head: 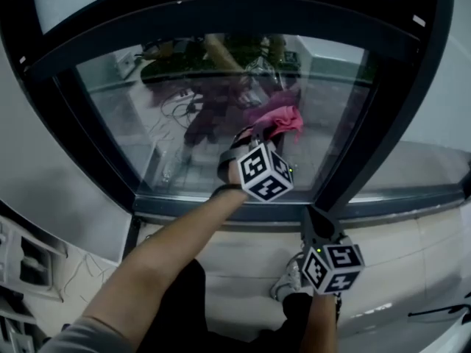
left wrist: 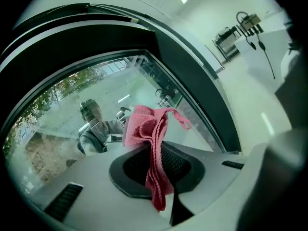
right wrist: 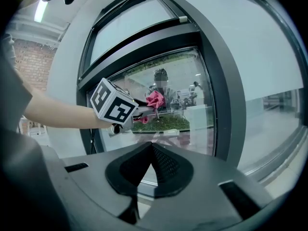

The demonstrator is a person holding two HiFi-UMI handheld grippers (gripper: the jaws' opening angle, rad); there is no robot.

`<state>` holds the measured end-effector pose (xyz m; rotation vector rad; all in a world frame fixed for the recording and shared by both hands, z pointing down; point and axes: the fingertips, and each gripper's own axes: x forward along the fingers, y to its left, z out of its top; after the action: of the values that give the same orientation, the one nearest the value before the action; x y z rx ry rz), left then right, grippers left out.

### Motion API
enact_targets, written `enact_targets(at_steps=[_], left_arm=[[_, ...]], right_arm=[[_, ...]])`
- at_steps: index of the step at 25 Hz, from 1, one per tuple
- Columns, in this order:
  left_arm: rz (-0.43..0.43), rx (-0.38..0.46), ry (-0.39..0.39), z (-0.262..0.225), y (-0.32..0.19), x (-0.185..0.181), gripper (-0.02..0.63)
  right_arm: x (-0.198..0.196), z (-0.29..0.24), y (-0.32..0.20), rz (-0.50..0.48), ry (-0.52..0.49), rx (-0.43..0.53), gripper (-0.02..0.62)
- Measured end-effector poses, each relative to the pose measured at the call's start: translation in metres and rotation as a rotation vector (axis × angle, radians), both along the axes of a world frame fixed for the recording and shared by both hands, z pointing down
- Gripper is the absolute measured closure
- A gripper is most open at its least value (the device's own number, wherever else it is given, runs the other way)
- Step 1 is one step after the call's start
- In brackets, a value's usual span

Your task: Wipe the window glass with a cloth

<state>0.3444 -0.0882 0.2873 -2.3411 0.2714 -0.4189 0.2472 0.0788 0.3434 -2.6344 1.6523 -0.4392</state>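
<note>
**Cloth clamped in left gripper at the pane; right gripper idle and closed**

Item inspected: one pink cloth, the only wiping tool in view. It sits between the jaws of the left gripper, which are pinched down on it. The bulk of the cloth is bunched just ahead of the jaw tips, and a narrow tail hangs back behind them.

Ahead of the left gripper is the window glass. The bunched cloth is right up against the pane, but actual contact cannot be confirmed from these views.

The right gripper has its jaws together with nothing between them. It is held lower than the left gripper, below the bottom rail of the dark window frame, and well apart from the cloth.

Handling assessment:
- The cloth looks soft, light and limp, with a looped towelling texture. It folds and droops under its own weight.
- It should conform to the flat pane and is likely to drag somewhat against the glass.
- The present hold is on a gathered fold. That appears adequate, but a loose edge projecting beyond the tips could flap or pull free under sideways strokes.
- The glass is rigid and smooth, so moderate, even pressure seems advisable.

Markings: no brand, label or legible writing found on the cloth, glass or frame. The cubes on both grippers carry black-and-white square patterns only, not text.
</note>
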Motion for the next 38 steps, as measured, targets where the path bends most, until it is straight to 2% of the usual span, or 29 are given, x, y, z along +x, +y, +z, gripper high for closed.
enact_targets(at_steps=[9,15,21,30,38], left_arm=[[0.054,-0.022,-0.118,0.057,-0.004,-0.003,0.563],[0.092,-0.02,-0.219,0.098,0.0,-0.004,0.563],[0.123,-0.034,-0.348,0.162,-0.002,-0.007,0.563],[0.165,0.016,-0.379,0.207,0.001,-0.004,0.563],[0.166,-0.139,-0.392,0.24,0.005,-0.001,0.563]], right_arm=[[0.014,0.014,-0.007,0.008,-0.021,-0.001,0.595],[0.022,0.029,-0.01,0.015,-0.044,-0.008,0.595],[0.034,0.052,-0.015,0.026,-0.08,-0.023,0.595],[0.057,0.079,-0.027,0.039,-0.126,-0.042,0.595],[0.072,0.092,-0.034,0.039,-0.154,-0.056,0.595]])
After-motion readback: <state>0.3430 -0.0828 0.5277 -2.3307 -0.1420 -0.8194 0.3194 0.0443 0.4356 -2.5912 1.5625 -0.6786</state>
